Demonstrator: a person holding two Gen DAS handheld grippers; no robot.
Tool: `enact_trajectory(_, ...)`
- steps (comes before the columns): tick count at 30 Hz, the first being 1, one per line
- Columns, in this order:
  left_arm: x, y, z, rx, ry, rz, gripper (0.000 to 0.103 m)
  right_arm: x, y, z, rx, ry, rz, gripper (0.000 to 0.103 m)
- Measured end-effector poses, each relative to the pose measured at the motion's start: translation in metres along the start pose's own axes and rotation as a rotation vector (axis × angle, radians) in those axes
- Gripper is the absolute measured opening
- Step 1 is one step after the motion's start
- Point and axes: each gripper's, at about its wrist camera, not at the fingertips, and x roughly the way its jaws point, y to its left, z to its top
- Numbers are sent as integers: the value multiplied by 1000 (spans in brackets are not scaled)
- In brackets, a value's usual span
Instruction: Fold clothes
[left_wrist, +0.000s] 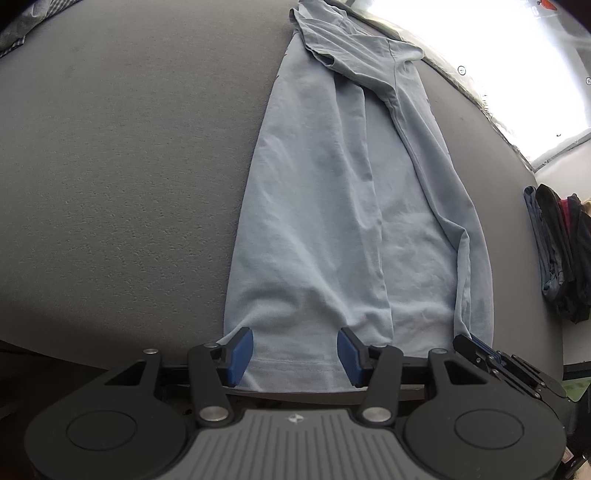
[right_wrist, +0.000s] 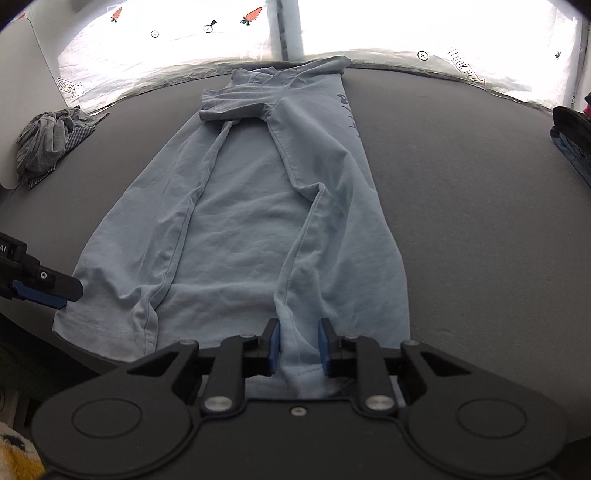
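Left wrist view: the light blue t-shirt (left_wrist: 332, 206) is laid out long on the grey table (left_wrist: 122, 177), both sides already folded in so it's a narrow strip running away from the camera, sleeve flopped across the far end. The left gripper (left_wrist: 295, 356) sits at the near hem with its jaws spread apart, blue pads (left_wrist: 242, 354) on either side of the hem fabric but not squeezing it. Off to the right there's a stack of dark folded clothes (left_wrist: 557, 254), and the right gripper (left_wrist: 480, 350) pokes in at the shirt's near right corner.

Right wrist view: same t-shirt (right_wrist: 251, 221) straight ahead, dark print along its right edge. The right gripper (right_wrist: 298, 347) has a bunched fold of the hem between its pads; there's still a visible gap in the picture, but the jaws count as clenched on that hem. A crumpled grey garment (right_wrist: 48, 144) sits far left on the table (right_wrist: 461, 184), and the left gripper (right_wrist: 44, 288) shows at the left edge.
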Motion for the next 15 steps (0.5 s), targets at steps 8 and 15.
enact_trajectory(8, -3, 7, -4, -8, 8, 6, 52, -37, -3, 9, 107, -151, 360, 7)
enact_trajectory(15, -8, 10, -7, -4, 3, 12, 52, -24, 8, 3, 134, -93, 395, 7)
